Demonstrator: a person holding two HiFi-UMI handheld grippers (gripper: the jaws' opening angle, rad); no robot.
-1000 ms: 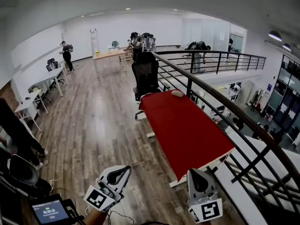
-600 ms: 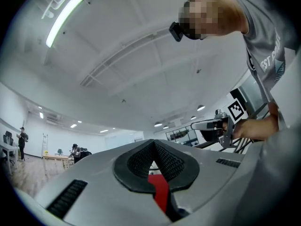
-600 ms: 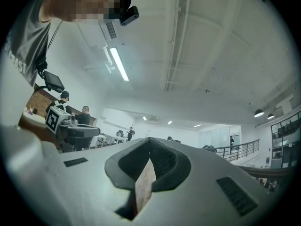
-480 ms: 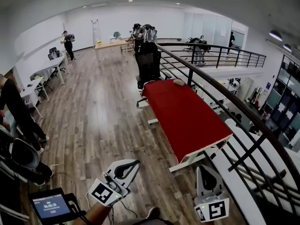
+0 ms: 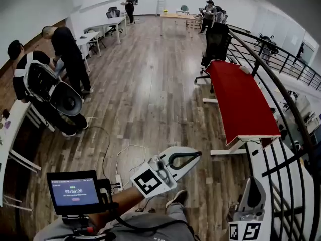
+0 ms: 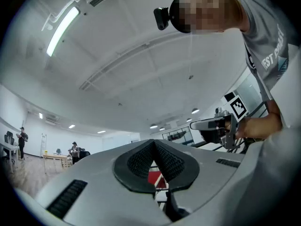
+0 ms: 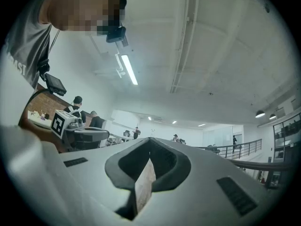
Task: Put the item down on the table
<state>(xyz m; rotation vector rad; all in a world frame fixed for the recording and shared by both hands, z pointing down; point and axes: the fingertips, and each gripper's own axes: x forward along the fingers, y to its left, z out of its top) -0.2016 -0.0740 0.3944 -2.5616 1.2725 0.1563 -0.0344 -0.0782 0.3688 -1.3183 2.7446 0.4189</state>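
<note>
Red table (image 5: 241,102) has slid from the middle of the head view to the upper right, and the wooden floor (image 5: 145,94) now fills the centre. My view has swung left and tipped down over the last second, so the table now sits well apart from both tools instead of just ahead of them. The monitor (image 5: 74,192) has come fully into the lower left.

Across the lower middle reaches the left gripper (image 5: 196,156), jaws closed tip to tip with nothing in them; only a scrap of red shows through the slot beneath. The right gripper (image 5: 255,182), at the lower right by the railing (image 5: 292,110), is closed completely too. A pale sliver (image 7: 143,187) shows in its slot, and I cannot tell whether it is a thin item or the floor beyond. 1 small pale object (image 5: 244,70) lies at the table's far end.

I judge the put-down is not close: I would first have to face the table again.
</note>
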